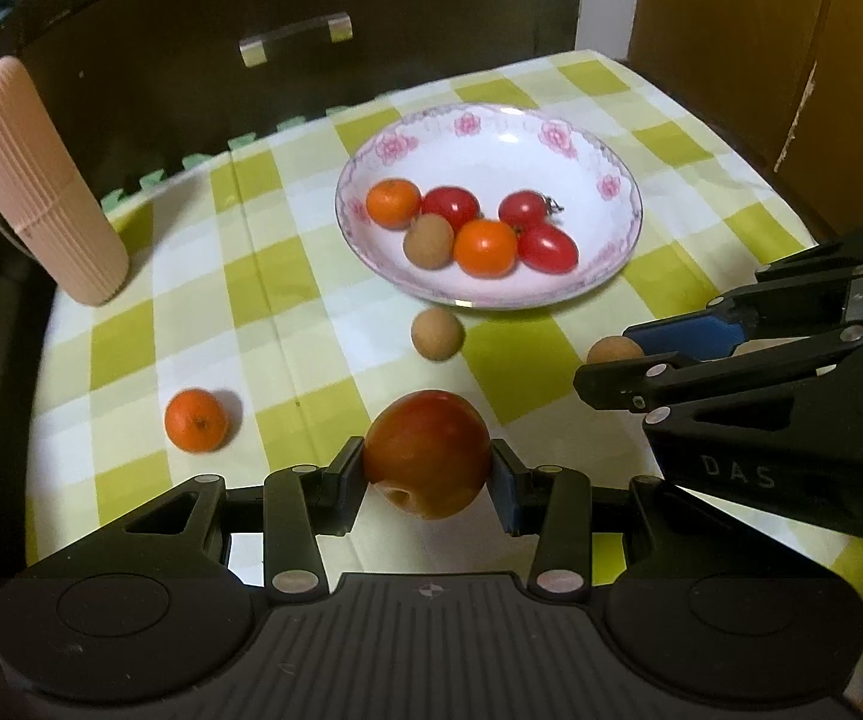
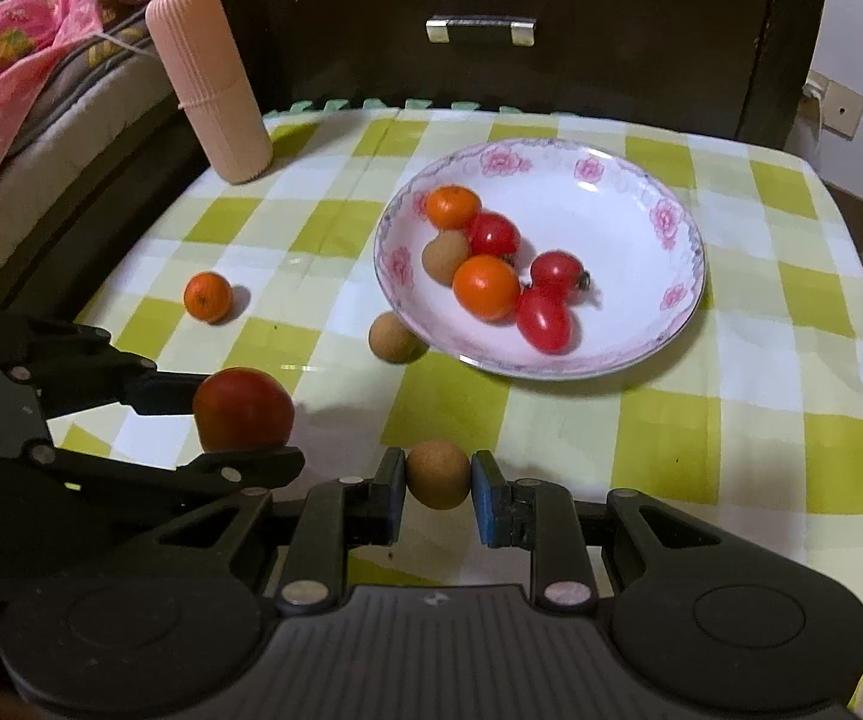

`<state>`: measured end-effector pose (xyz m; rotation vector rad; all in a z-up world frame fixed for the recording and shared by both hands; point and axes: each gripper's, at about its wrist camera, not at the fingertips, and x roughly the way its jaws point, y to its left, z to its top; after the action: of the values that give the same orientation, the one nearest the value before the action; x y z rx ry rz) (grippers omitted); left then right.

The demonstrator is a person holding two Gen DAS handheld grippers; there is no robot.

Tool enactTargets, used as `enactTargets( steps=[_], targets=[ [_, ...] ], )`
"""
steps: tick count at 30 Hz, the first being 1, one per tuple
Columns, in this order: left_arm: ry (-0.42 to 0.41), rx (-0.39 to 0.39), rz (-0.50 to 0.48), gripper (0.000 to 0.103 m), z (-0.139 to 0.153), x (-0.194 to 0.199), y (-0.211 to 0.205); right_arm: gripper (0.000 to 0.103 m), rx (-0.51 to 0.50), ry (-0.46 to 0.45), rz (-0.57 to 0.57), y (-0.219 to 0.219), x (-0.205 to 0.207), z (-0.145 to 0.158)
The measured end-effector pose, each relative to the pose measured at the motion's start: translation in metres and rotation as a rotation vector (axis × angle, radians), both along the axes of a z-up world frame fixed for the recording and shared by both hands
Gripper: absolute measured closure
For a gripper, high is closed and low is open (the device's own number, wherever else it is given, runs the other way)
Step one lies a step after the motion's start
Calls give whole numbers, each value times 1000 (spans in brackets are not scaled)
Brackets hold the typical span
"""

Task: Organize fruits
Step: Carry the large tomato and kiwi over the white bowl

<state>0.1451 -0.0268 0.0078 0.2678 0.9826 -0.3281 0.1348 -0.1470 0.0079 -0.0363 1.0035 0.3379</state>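
My left gripper [image 1: 428, 468] is shut on a large red tomato [image 1: 426, 453], held just above the checked cloth; the same tomato [image 2: 243, 410] shows in the right wrist view. My right gripper [image 2: 436, 480] is shut on a small brown longan [image 2: 437, 474], seen from the side as a brown longan [image 1: 614, 353] in the left wrist view. The flowered white plate [image 1: 575, 138] holds two oranges, three small red tomatoes and one longan. Loose on the cloth lie an orange [image 1: 196, 420] and another longan [image 1: 436, 333], close to the plate's near rim.
A ribbed pink cylinder [image 1: 35, 186] stands at the table's far left corner. A dark wooden drawer front with a metal handle [image 1: 296, 39] runs behind the table. Bedding [image 2: 17, 60] lies to the left, and a cardboard box [image 1: 779, 30] stands at the right.
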Motion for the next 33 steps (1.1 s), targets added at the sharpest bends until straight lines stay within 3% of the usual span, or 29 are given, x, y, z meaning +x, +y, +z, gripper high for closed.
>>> enactTargets(
  steps=[6,14,33],
  targets=[
    [-30,-12,-36,52,8,5,-14,80,42,-19,-14,-5,7,9],
    [-22,-55,21,53,11,28,-9,80,80,-97,-70,-19,19,32],
    [-49,-66,45,52,14,95,-32,80,41,-90,-176,-52,78,14]
  ],
)
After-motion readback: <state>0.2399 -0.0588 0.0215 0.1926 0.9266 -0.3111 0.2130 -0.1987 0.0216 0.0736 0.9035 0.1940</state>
